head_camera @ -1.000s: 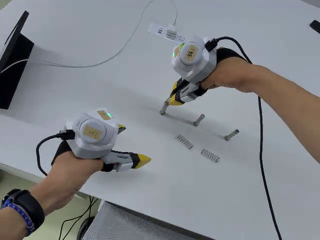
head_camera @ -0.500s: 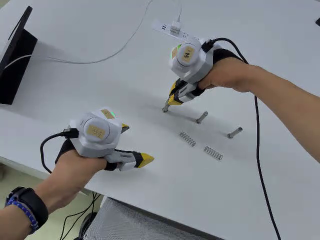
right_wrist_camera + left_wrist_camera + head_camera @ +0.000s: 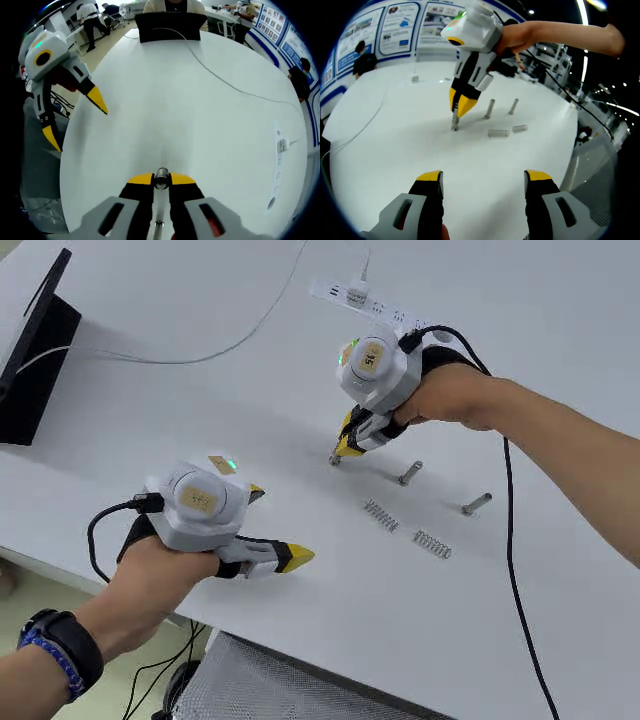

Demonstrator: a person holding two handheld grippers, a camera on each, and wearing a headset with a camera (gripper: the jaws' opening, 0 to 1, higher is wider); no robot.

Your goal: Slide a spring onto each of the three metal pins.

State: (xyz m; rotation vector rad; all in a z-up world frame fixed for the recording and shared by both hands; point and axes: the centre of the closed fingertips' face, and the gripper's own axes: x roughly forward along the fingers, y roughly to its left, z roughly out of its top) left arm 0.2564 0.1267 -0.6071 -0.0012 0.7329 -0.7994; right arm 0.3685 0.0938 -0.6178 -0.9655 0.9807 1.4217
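White counter (image 3: 150, 420), first spring at its pin.
Right tongs (image 3: 345, 448) closed on a spring (image 3: 161, 177) over the end pin (image 3: 335, 459); left tongs (image 3: 484, 176) wide, idle. Two bare pins (image 3: 409, 473) (image 3: 476, 503) stand near two loose springs (image 3: 381, 514) (image 3: 432, 544). Next, probably: seat it, release, fetch another.

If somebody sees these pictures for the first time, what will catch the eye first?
Most striking is the right gripper near the middle of the white table, pinching a small metal coil spring over one upright metal pin. To its right stand two bare metal pins, with two loose springs lying in front of them. The left gripper hangs open near the table's front edge.
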